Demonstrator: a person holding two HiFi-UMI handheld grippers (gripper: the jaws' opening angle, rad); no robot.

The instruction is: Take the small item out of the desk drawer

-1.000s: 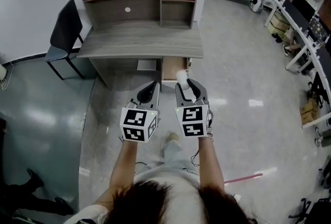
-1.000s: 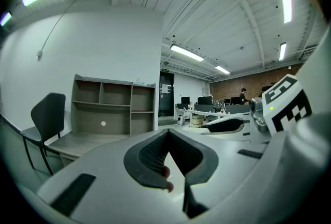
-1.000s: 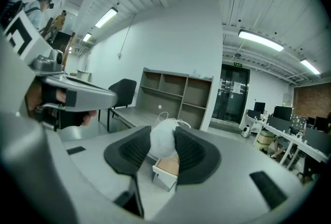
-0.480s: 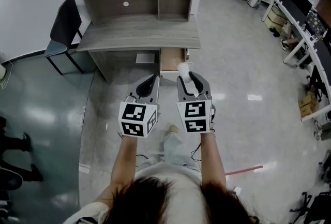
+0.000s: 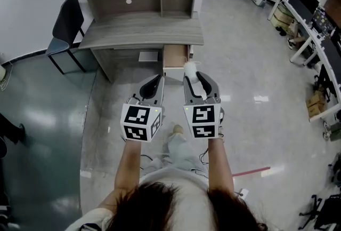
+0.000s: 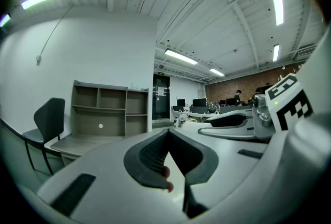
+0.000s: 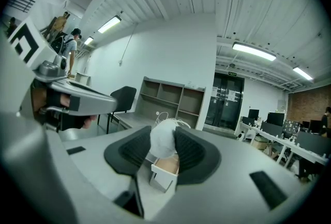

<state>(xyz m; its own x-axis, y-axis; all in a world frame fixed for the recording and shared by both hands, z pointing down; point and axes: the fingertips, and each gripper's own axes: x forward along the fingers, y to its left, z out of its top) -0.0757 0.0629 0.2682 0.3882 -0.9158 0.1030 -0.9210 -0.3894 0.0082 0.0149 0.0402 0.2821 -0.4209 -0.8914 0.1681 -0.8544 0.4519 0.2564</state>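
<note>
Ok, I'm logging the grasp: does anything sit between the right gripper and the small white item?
Nothing visible does: the right gripper is shut directly on the white item, outside the open drawer.

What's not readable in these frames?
- What the white item is: tiny in head view, and the right gripper covers its sides in the right gripper view.
- Contents of the drawer: too small in head view, mostly behind the jaws in the right gripper view.
- The white dot on the shelf: too small everywhere.
</note>
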